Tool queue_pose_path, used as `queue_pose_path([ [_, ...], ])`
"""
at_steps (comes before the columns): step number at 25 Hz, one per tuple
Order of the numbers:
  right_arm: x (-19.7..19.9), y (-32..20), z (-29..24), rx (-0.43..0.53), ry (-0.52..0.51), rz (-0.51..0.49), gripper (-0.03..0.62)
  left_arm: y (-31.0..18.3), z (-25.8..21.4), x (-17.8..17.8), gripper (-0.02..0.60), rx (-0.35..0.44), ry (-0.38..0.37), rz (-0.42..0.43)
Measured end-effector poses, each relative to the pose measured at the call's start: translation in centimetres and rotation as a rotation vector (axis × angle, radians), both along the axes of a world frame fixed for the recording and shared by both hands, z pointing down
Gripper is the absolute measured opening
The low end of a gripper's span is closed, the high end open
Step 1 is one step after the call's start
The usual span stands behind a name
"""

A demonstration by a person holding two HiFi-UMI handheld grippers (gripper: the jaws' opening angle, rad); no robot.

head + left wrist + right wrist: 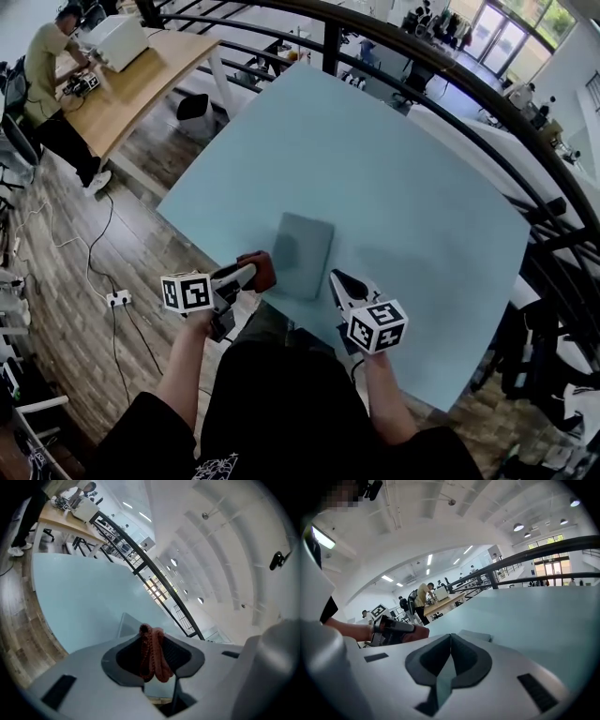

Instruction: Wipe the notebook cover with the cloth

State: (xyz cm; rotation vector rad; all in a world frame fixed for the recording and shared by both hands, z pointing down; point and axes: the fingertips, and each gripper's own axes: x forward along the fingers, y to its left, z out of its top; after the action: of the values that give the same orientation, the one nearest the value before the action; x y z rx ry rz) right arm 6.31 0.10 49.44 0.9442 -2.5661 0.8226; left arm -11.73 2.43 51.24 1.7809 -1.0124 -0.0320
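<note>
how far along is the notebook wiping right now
Done: the cloth is picked up, pinched in the left tongs. In hand: it sits at the near left edge of the notebook, which lies flat on the table; whether it touches the cover is unclear. Left: the wiping across the cover. The right tongs are shut and empty beside the notebook's near right corner.

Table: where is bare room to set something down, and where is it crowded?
The table is bare beyond the notebook up to the railing, and to the notebook's right. Crowded at the near edge: left gripper with cloth and right gripper flank the notebook.
</note>
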Motion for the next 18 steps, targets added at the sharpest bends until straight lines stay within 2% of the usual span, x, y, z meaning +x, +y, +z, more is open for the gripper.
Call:
queue_pose_path([
  [6,-0.5,-0.7,-2.3,0.053,-0.009,0.015,0.008,-1.3,-3.1,0.4,0.132,0.117,-0.049,0.017],
  [12,-0.7,-1.5,-5.3,0.126,-0.009,0.049,0.008,-2.8,-6.3,-0.3,0.132,0.230,-0.129,0.015],
  [18,-0.9,-2.2,-8.9,0.202,-0.001,0.137,0.008,-4.2,-10.1,-1.3,0.132,0.355,-0.223,0.026],
])
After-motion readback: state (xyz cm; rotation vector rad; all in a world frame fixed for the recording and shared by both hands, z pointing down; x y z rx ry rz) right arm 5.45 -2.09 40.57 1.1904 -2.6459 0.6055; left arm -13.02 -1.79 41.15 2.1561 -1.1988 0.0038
